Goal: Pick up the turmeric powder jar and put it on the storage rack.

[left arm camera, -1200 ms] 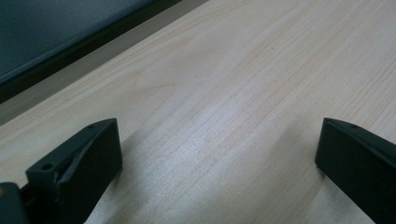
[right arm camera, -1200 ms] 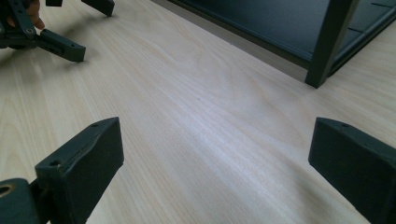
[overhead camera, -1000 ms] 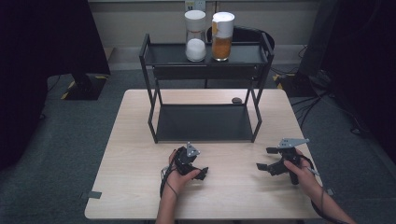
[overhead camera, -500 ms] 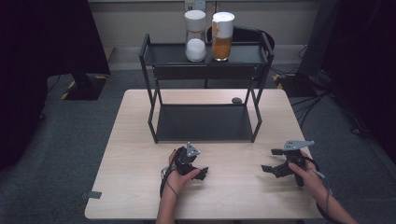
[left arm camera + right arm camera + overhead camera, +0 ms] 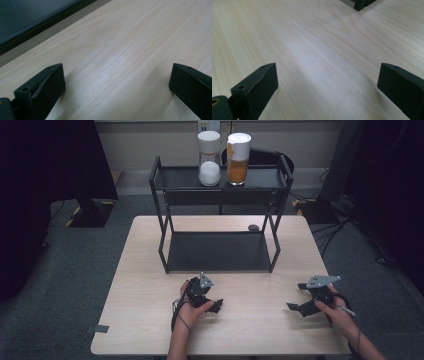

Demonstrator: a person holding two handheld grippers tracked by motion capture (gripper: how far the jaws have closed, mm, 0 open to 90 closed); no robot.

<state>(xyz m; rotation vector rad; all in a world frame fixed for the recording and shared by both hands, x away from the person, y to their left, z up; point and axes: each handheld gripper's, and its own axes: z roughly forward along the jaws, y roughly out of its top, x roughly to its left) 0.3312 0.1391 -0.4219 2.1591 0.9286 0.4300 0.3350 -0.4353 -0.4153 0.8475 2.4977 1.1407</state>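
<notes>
Canisters are the likely things to handle: the white-filled canister and, right of it, the orange-filled canister stand side by side on the top shelf of the black rack, well apart from both claws. They look like rigid, smooth, lidded jars, probably slippery and top-heavy; gripping mid-body seems safest. Low over the bench, the left claw has its jaws spread wide on nothing; the right claw is likewise agape and empty.

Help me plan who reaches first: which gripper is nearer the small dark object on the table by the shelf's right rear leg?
Left. The left gripper sits below and left of the small dark object; the right gripper sits farther, below and right.
</notes>
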